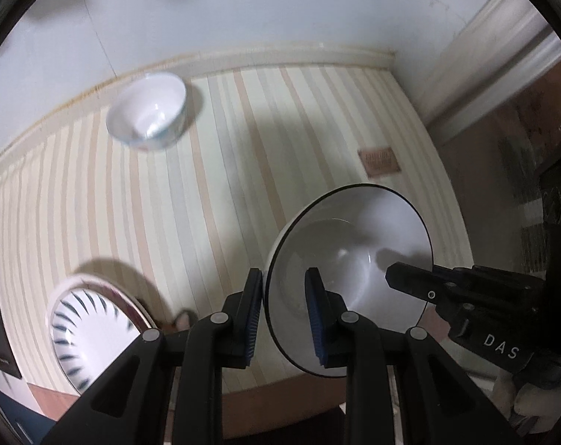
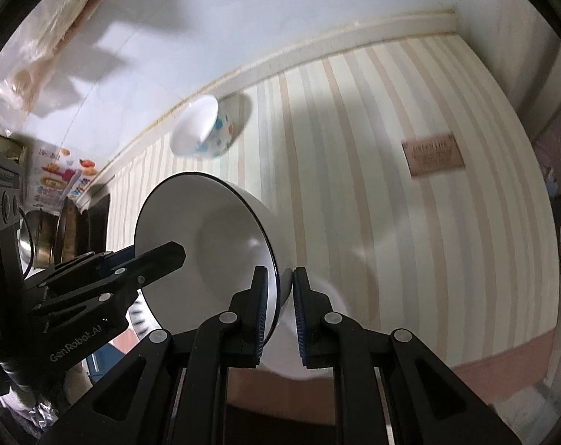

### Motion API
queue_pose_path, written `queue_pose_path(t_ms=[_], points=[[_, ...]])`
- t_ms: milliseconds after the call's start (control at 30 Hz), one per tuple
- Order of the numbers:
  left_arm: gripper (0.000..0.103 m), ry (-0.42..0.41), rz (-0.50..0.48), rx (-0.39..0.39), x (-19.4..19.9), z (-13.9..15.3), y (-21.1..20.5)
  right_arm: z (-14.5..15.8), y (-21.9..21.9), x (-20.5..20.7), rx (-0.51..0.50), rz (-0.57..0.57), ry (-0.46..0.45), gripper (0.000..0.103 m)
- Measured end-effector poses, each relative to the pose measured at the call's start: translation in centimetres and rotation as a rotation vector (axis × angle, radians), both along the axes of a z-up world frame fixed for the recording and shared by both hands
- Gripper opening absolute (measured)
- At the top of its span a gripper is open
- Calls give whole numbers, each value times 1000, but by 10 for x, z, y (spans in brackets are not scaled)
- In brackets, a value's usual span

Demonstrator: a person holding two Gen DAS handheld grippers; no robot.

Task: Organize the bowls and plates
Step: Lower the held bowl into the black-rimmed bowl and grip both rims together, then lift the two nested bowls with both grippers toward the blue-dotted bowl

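Here, in the left wrist view, the left gripper [image 1: 284,319] straddles the near rim of a large white bowl with a thin dark edge [image 1: 358,259]: one blue-padded finger sits outside the wall, the other inside, and the jaws are closed down onto the rim with only the wall between them. The bowl is tilted over a striped cloth [image 1: 213,170] that covers the table. From the right side the right gripper [image 1: 410,278] reaches in at the bowl's opposite rim (its finger lies across the bowl's inside). Toward the far wall a smaller white bowl [image 1: 148,113] stands upright on the cloth, well apart from the large one. At the lower left a plate with dark radiating strokes [image 1: 91,330] lies on another plate with a reddish rim. A brown label [image 1: 380,162] is on the cloth beyond the large bowl.

In the right wrist view, the right gripper [image 2: 280,311] has its two fingers nearly together, pinching the dark-edged rim of the large white bowl [image 2: 206,244], one finger inside and one outside. The bowl tips steeply, its opening facing left. The left gripper [image 2: 158,259] comes in from the left and grips the opposite rim. The smaller white bowl [image 2: 210,129], with coloured spots on its outside, sits near the wall on the striped cloth [image 2: 373,222]. The brown label [image 2: 432,159] lies off to the right.
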State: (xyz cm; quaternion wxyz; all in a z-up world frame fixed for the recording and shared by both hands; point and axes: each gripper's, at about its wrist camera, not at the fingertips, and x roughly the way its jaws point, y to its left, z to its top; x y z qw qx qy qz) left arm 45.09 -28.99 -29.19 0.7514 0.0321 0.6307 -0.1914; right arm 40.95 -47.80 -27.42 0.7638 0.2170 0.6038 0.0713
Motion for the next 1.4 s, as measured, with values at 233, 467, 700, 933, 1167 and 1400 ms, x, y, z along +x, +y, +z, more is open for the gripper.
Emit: queue_pose_path(t_ms=[233, 467, 700, 933, 1167, 1400], points=[[21, 49, -30, 33, -22, -25, -6, -37, -1, -24, -3, -5, 74, 15], [21, 85, -57, 72, -30, -47, -11, -59, -2, -31, -4, -9, 119, 15], [21, 102, -79, 113, -34, -61, -18, -75, -2, -31, -13, -8, 147, 15], [21, 99, -90, 141, -36, -68, -20, -86, -2, -26, -22, 1, 170, 15], [21, 127, -87, 151, -36, -77, -21, -88, -1, -22, -23, 6, 189, 15], [21, 150, -85, 132, -35, -79, -19, -88, -2, -19, -49, 55, 220, 17]])
